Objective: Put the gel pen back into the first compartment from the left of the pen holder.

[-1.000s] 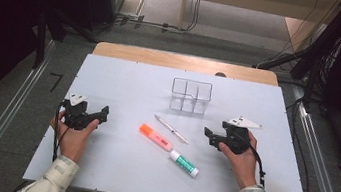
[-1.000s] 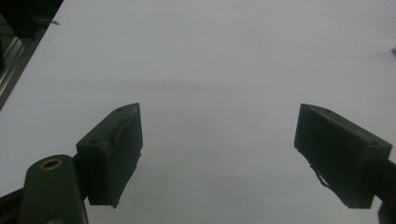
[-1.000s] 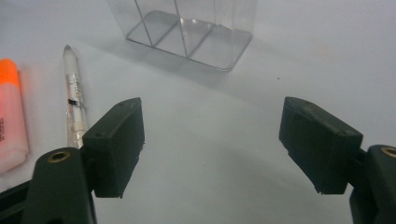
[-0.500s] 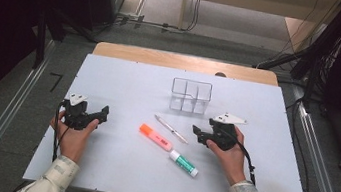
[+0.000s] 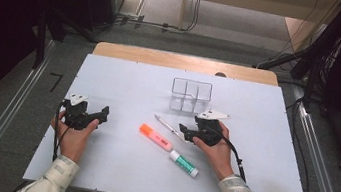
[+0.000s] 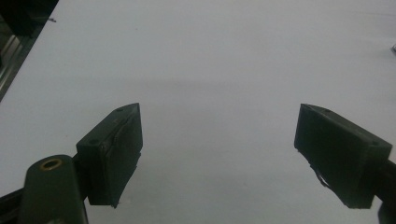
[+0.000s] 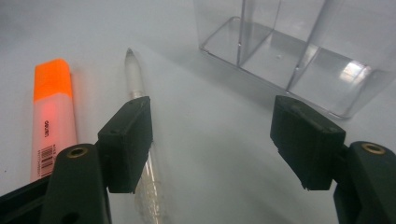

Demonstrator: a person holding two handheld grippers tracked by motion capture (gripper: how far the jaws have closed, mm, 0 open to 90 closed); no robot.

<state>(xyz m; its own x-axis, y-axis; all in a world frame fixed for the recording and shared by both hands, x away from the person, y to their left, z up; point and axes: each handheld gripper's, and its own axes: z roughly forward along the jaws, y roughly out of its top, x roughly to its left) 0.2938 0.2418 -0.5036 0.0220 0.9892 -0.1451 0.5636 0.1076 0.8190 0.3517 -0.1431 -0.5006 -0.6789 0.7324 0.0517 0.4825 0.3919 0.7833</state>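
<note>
Apparently nothing is stowed yet: the clear organiser (image 7: pixel 299 51) just ahead of the right gripper (image 5: pixel 187 132) looks empty, though its glare makes that hard to confirm. That gripper's jaws, which have just been closing a little, stand spread with nothing between them, the pen (image 7: pixel 140 121) lying under the left jaw and the orange highlighter (image 7: pixel 49 116) beyond it. The left gripper (image 6: pixel 219 149) stands spread over bare table (image 6: pixel 210 60); all the picking seems left to do.
</note>
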